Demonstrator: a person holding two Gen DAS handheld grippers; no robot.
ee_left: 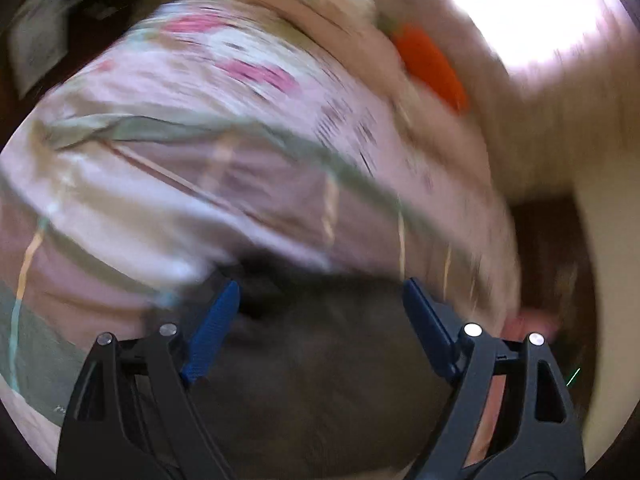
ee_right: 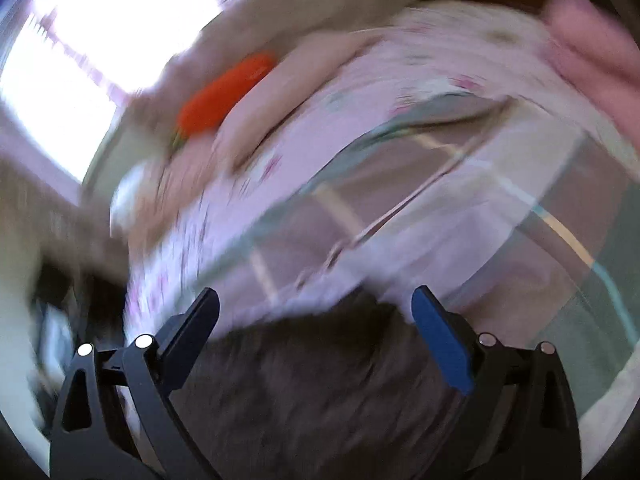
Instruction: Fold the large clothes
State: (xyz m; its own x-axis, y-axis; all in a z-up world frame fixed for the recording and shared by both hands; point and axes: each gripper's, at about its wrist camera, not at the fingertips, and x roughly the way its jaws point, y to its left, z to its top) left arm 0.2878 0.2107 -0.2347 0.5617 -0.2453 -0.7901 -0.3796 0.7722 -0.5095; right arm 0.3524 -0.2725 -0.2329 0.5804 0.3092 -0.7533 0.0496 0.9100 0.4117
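Observation:
Both views are heavily motion-blurred. A dark grey-brown garment [ee_left: 320, 360] lies on the bed just under and ahead of my left gripper [ee_left: 320, 300], whose blue-padded jaws stand wide apart and hold nothing. The same dark garment [ee_right: 320, 380] fills the space below my right gripper [ee_right: 316, 308], also wide open and empty. Whether either gripper touches the cloth cannot be told.
The garment rests on a pink patterned bedsheet [ee_left: 200, 140] with green and beige stripes, also in the right wrist view [ee_right: 440, 184]. An orange carrot-shaped toy [ee_left: 432, 64] lies beyond, seen too in the right wrist view [ee_right: 224, 96]. A bright window [ee_right: 100, 28] is behind. A pink cloth [ee_right: 592, 48] lies far right.

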